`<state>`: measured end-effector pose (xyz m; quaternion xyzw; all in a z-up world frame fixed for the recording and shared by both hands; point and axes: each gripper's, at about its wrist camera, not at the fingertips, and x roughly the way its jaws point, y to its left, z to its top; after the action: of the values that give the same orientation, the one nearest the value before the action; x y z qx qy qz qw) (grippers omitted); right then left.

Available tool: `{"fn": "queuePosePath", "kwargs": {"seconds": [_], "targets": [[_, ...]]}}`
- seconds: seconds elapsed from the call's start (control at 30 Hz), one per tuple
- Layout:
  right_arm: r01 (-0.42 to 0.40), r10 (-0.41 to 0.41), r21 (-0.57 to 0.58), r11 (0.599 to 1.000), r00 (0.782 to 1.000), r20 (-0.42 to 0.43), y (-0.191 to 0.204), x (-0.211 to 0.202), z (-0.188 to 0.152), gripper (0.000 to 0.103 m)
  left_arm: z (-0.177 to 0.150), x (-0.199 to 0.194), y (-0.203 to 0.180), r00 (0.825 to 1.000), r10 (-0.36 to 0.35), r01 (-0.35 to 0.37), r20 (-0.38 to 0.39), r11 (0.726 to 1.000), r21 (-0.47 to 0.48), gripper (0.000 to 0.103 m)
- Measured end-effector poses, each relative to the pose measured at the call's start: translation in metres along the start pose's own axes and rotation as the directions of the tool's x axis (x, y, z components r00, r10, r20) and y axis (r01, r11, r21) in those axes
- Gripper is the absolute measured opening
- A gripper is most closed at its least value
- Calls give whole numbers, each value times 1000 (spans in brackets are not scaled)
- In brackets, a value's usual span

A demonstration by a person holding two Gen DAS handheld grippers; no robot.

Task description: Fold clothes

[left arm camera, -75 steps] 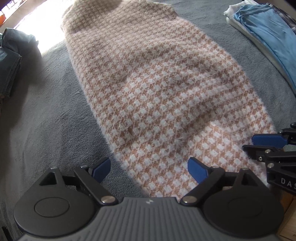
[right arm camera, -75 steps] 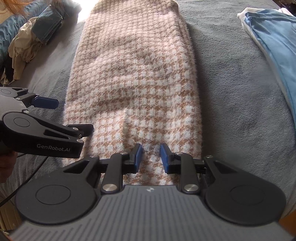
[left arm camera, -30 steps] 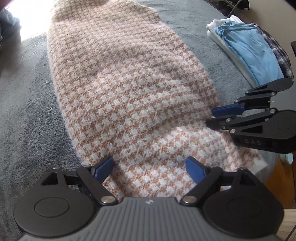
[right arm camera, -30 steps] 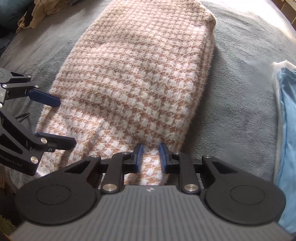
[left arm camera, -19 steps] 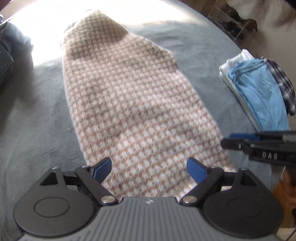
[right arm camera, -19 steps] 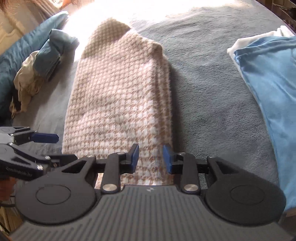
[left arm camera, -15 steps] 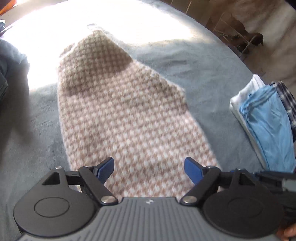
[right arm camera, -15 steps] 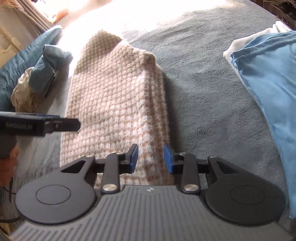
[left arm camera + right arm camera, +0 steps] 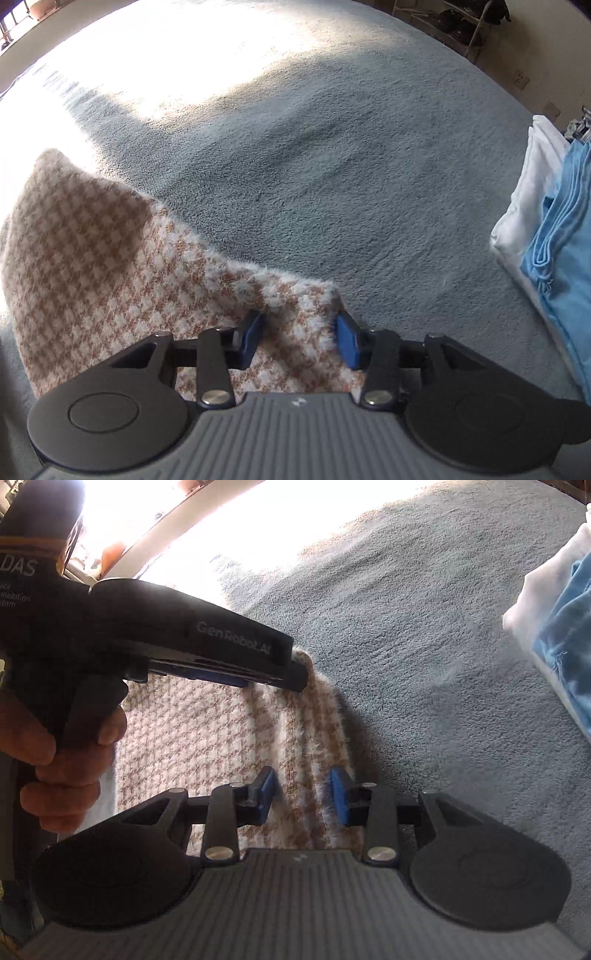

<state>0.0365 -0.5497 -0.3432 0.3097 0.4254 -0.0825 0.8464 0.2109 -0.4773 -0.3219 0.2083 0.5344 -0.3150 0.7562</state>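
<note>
A fuzzy tan-and-white houndstooth sweater (image 9: 110, 258) lies on the grey blanket (image 9: 332, 166). My left gripper (image 9: 300, 339) stands over its far right corner. Its jaws are closing, and the bunched corner fills the gap and touches both blue pads. In the right wrist view the sweater (image 9: 192, 738) runs away from me, with the left gripper (image 9: 291, 675) reaching in from the left at its far end, held by a hand (image 9: 62, 753). My right gripper (image 9: 303, 799) straddles the sweater's thick right edge. Its pads stand a little apart around the ridge.
A stack of folded clothes (image 9: 554, 258), white under light blue, lies at the blanket's right side and shows in the right wrist view (image 9: 554, 627) too. Bright sun washes out the far left. A metal rack (image 9: 461, 26) stands past the bed's far edge.
The left gripper travelled up the sweater from the near end to the far corner, and its wide jaws narrowed around the fabric. The right gripper moved forward along the right edge, its pads slightly wider.
</note>
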Motion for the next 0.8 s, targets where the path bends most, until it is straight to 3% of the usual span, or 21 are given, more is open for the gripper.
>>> {"fn": "queuePosePath", "kwargs": {"seconds": [0.1,0.33,0.5,0.67,0.73,0.8], "targets": [[9,-9,-25,1000,1000,-2,4,0,-2,15,-5,-4,-2,1000,-11,11,25,1000,2,10],[26,-25,-25,999,999,22,9,-17,-4,12,-6,-13,-4,997,-59,60,58,998,-7,9],[42,-42,-27,999,999,21,3,-6,-8,13,-9,4,-8,998,-36,35,58,999,9,11],[-21,25,-71,997,998,53,-8,-7,-13,16,-12,2,-8,996,-30,28,83,999,22,15],[-56,60,-69,996,997,54,-17,-14,-16,21,-13,-2,-6,995,-34,31,89,999,31,18],[-62,65,-39,997,995,76,-31,-31,-21,33,-14,-9,-4,995,-33,30,95,999,33,25]]}}
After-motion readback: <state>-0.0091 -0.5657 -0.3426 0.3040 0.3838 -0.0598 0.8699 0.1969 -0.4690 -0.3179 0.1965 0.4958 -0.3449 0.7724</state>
